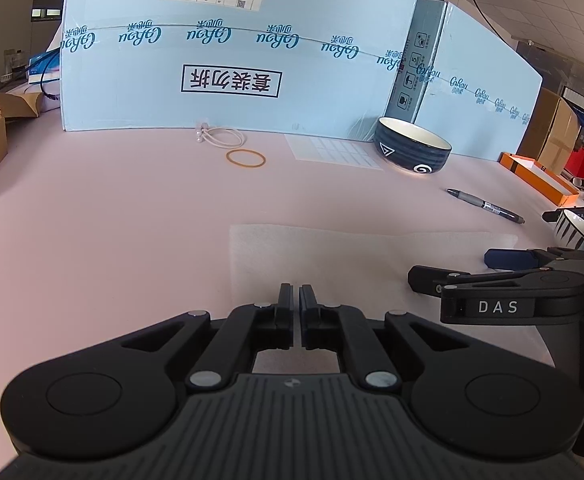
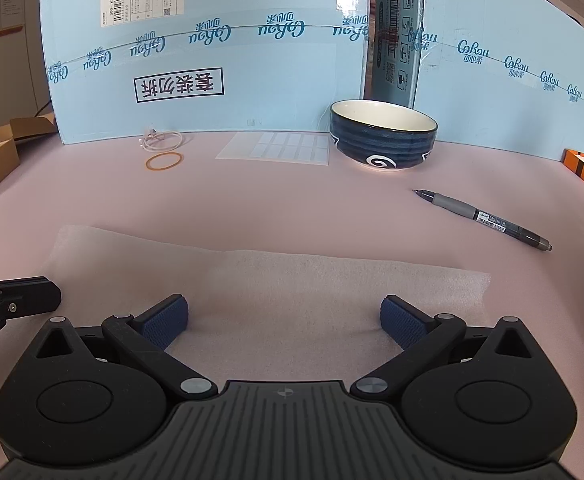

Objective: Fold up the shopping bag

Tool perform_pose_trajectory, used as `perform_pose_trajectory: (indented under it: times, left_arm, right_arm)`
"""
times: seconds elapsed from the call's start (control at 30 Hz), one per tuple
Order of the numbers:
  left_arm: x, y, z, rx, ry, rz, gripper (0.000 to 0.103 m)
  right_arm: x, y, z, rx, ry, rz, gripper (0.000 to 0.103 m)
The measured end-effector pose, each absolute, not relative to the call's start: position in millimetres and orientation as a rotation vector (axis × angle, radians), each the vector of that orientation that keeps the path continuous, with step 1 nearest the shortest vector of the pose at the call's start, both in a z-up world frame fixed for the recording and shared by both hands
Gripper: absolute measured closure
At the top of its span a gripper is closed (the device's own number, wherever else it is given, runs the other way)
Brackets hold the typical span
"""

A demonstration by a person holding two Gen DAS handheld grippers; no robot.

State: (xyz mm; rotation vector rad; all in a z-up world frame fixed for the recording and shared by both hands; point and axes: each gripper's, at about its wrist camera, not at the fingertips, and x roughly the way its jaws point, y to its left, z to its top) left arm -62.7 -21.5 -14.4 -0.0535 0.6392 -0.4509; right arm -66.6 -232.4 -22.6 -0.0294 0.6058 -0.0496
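The left gripper, low in the left wrist view, has its jaws nearly together with nothing between them. The right gripper stands wide apart, empty, over the white foam bag, which lies flat on the pink table mid-frame. A bowl sits upper right.

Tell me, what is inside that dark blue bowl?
The dark blue bowl shows only a plain cream inner wall; nothing rises above its rim. Its bottom is hidden by the near wall, so something small could lie there.
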Motion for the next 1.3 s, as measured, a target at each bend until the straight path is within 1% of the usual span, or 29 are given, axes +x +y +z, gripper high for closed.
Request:
perform_pose_trajectory:
  times: [0.3, 1.3]
  left_arm:
    - [-63.4, -22.1, -14.1, -0.053, 0.638, -0.46, 0.097]
    - [-64.5, -23.9, -13.1, -0.04, 0.635, -0.459, 0.095]
  right_arm:
    - [-66.5, -232.3, -22.5, -0.029, 0.606, -0.05, 0.0]
    - [-66.4, -231.7, -22.2, -0.029, 0.606, -0.05, 0.0]
